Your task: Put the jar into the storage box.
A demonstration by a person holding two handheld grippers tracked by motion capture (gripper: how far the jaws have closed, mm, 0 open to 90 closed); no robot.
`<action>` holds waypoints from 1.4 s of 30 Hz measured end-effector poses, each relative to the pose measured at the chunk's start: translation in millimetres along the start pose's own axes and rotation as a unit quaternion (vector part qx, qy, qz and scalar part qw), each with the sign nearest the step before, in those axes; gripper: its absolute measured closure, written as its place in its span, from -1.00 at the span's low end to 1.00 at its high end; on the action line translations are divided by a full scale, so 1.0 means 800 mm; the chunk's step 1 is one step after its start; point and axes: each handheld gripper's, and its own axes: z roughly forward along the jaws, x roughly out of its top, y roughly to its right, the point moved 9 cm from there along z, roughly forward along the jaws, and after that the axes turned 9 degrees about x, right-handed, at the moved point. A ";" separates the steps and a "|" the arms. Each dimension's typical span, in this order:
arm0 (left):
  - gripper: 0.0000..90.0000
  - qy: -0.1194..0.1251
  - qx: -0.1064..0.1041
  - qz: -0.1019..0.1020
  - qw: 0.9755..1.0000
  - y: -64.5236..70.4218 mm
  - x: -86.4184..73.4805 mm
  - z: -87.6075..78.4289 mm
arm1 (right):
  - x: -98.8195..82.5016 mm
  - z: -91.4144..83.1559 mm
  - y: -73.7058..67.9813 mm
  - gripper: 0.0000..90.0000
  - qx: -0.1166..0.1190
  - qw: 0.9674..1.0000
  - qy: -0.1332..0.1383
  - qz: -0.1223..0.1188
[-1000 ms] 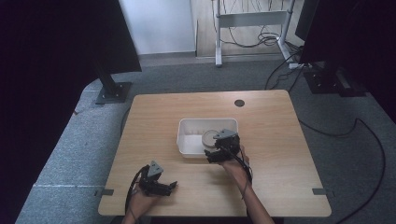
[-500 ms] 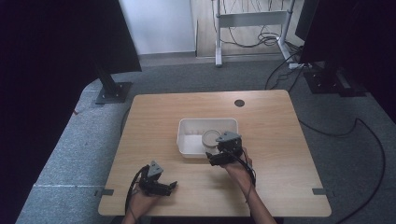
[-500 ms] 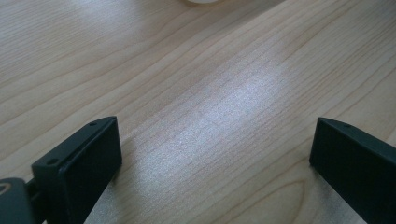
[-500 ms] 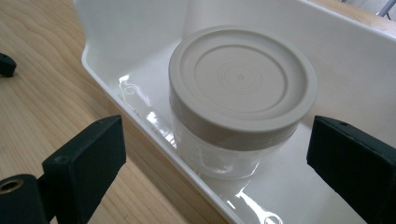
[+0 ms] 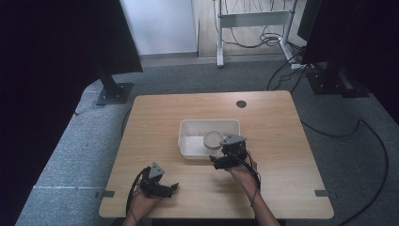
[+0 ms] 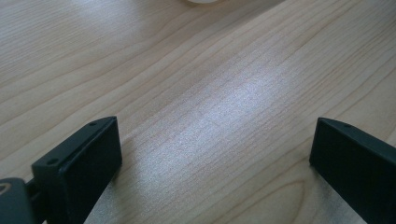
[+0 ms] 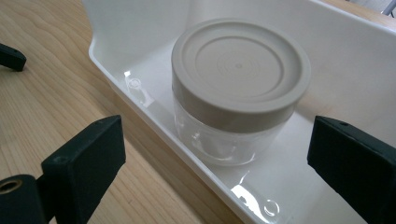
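A white tray (image 5: 188, 141) is set near the middle of the wooden table (image 5: 282, 127), and a clear jar (image 7: 224, 135) closed with a beige lid (image 7: 239, 65) is stood upright inside the tray, at its near right part. The right gripper (image 5: 225, 159) is held just beside the tray's near edge, its jaws spread wide apart with nothing between them, aimed at the jar. The left gripper (image 5: 162, 187) is held well apart from the tray, toward the table's near left, jaws likewise spread wide over bare wood

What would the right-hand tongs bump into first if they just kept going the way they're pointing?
Probably the near wall of the white tray, which lies across the path of the open right tongs. If they pass above that rim, the lidded jar inside comes next; their height is hard to judge.
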 end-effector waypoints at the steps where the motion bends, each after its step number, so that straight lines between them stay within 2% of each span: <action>1: -0.96 0.000 0.000 0.000 1.000 0.000 0.000 0.000 | -0.001 -0.001 0.000 -0.93 0.000 1.000 0.000 0.000; 42: -0.96 0.000 0.000 0.000 1.000 0.000 0.000 0.000 | -0.030 -0.046 0.001 -0.92 -0.002 1.000 0.004 -0.015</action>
